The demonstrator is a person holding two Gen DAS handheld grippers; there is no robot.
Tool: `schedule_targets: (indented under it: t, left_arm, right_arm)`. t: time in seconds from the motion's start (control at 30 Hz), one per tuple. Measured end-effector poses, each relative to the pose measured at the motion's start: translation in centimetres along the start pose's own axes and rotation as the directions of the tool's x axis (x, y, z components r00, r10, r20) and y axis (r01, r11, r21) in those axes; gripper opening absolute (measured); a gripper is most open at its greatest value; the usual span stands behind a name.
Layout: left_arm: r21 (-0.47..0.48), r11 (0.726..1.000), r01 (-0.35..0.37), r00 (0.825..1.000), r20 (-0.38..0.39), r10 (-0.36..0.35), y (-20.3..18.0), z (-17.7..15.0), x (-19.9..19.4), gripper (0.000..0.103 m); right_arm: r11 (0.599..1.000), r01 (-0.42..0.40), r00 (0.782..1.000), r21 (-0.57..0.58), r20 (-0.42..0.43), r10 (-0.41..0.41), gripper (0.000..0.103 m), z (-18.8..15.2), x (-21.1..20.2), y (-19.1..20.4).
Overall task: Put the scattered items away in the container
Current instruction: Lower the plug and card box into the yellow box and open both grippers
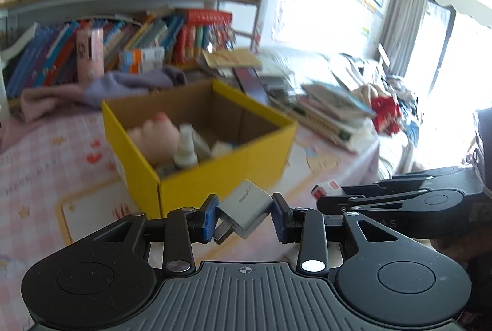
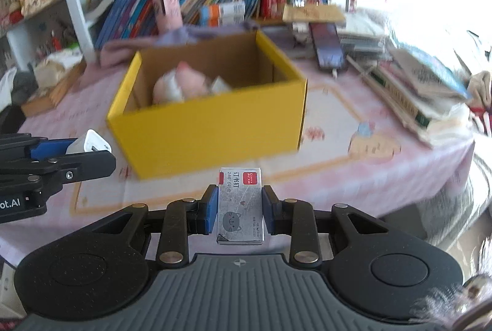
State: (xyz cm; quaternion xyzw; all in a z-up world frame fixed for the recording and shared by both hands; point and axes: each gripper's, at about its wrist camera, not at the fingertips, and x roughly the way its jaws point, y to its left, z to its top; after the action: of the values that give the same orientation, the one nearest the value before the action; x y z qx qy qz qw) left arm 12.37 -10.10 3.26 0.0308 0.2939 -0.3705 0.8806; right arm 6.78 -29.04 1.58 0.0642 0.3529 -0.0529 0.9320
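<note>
Your left gripper clamps the grey charger, tilted; your right gripper pinches the staple box lengthwise. The yellow box lies ahead and open-topped, both hands near its front wall.

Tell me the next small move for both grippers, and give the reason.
Probably carry both forward over the open yellow box before releasing. The left gripper is shut on a white charger, the right gripper on a small staple box, and both loads sit short of the box's near wall.
</note>
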Motion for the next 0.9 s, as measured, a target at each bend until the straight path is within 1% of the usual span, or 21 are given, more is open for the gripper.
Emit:
schedule_targets:
  t: [0.1,0.23,0.33,0.4,0.5,0.6,0.8,0.87,0.9]
  left_arm:
    - [0.005,1.0,-0.027,0.999,0.027,0.027,-0.1,1.6,1.0,0.035]
    - [0.001,0.998,-0.069,0.997,0.04,0.069,-0.1,3.5,2.8,0.035]
    - [-0.014,0.994,-0.112,0.993,0.042,0.113,-0.1,4.6,4.0,0.035]
    - [-0.03,0.989,-0.145,0.988,0.046,0.146,0.0,5.4,4.7,0.035]
    - [-0.054,0.978,-0.2,0.977,0.059,0.203,0.1,6.7,5.6,0.035]
    - [-0.068,0.963,-0.261,0.962,0.059,0.265,0.7,8.0,6.8,0.035]
    - [-0.116,0.925,-0.362,0.932,-0.019,0.362,3.3,9.4,10.7,0.035]
    - [-0.134,0.914,-0.383,0.924,-0.045,0.381,3.9,9.2,11.8,0.035]
    - [-0.147,0.911,-0.387,0.922,-0.054,0.383,4.2,9.1,12.4,0.035]
  right_arm:
    - [0.999,-0.019,0.999,-0.032,0.04,0.021,0.028,2.0,0.4,-0.7]
    - [0.995,-0.062,0.994,-0.074,0.089,0.068,0.028,4.8,1.2,-1.7]
    - [0.99,-0.102,0.988,-0.099,0.104,0.112,0.028,6.7,2.4,-2.7]
    - [0.985,-0.13,0.985,-0.114,0.098,0.142,0.028,7.7,3.5,-3.5]
    - [0.976,-0.172,0.979,-0.134,0.09,0.185,0.028,9.2,5.3,-4.5]
    - [0.96,-0.22,0.968,-0.172,0.088,0.237,0.028,10.8,7.4,-4.9]
    - [0.911,-0.294,0.949,-0.289,0.03,0.315,0.028,13.4,13.0,-4.0]
    - [0.898,-0.308,0.945,-0.315,0.005,0.326,0.028,13.9,14.7,-3.5]
    - [0.892,-0.318,0.942,-0.321,-0.004,0.334,0.028,14.1,15.3,-3.3]
